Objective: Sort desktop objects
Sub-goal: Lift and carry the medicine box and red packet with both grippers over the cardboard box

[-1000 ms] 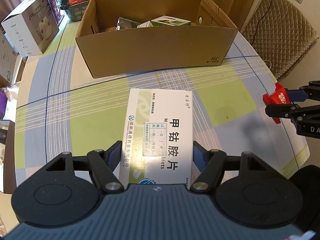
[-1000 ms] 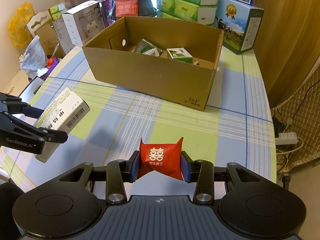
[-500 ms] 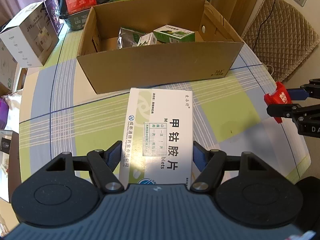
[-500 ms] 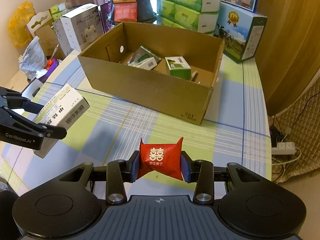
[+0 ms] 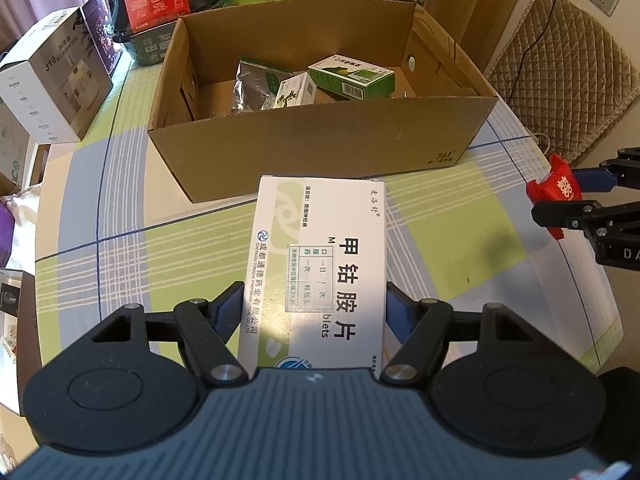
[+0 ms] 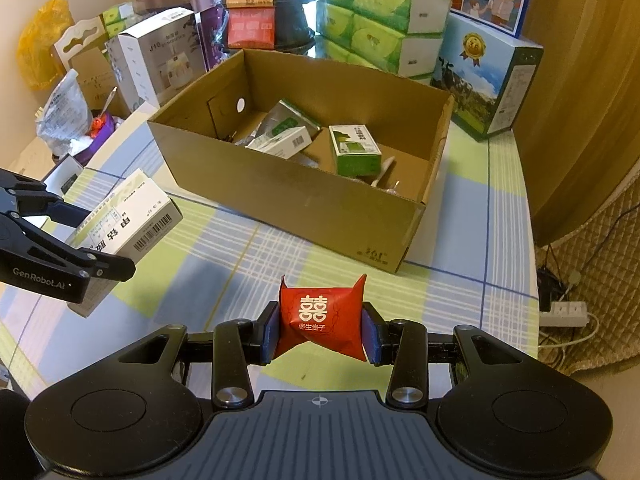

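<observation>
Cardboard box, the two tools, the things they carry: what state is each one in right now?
Cardboard box: open-topped, resting on the table, partly filled.
Green carton: lying inside the box.
Silver pouch: lying inside the box.
Left tool: shut on the white medicine box, held above the table, outside the box.
Right tool: shut on the red candy packet, held above the table, outside the box.

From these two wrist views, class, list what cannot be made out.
- Cardboard box floor near its front wall: hidden by that wall, left wrist view.
- White medicine box rear end: covered by the left gripper body.
- Red packet sides: behind the right gripper pads.
- Barcode digits on the medicine box: too small, right wrist view.
</observation>
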The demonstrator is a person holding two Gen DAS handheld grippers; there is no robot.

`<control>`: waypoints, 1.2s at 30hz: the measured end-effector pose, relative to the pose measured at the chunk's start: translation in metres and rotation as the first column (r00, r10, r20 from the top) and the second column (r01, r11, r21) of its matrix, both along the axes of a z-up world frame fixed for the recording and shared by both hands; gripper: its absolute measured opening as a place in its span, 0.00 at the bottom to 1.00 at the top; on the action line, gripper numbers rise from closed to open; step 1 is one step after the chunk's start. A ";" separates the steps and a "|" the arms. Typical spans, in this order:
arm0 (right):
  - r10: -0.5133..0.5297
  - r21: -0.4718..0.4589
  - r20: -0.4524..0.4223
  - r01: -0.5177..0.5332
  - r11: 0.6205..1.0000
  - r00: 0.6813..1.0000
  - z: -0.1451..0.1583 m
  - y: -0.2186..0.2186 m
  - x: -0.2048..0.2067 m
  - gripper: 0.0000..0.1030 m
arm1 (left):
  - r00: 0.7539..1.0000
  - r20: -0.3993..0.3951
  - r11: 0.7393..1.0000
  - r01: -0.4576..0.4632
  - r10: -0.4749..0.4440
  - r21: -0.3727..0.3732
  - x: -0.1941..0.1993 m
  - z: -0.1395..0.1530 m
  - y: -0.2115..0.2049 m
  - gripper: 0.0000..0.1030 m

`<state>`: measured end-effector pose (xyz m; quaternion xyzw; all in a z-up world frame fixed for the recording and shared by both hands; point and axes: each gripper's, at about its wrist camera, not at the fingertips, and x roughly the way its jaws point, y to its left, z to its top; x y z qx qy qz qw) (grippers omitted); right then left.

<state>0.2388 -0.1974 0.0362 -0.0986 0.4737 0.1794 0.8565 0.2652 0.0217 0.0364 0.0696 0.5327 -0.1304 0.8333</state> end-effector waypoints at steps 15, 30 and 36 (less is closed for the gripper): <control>0.003 -0.002 -0.007 -0.003 1.000 1.000 0.004 -0.005 0.027 0.38 | 1.000 0.014 1.000 0.007 -0.007 0.008 0.033 0.010 0.005 0.66; 0.005 -0.018 0.003 -0.005 1.000 1.000 0.017 -0.007 0.067 0.38 | 0.999 0.035 1.000 0.015 -0.015 0.013 0.073 0.025 0.009 0.66; 0.012 -0.026 0.005 -0.012 1.000 1.000 0.019 -0.002 0.084 0.38 | 0.999 0.033 1.000 0.010 -0.010 0.004 0.087 0.024 0.008 0.66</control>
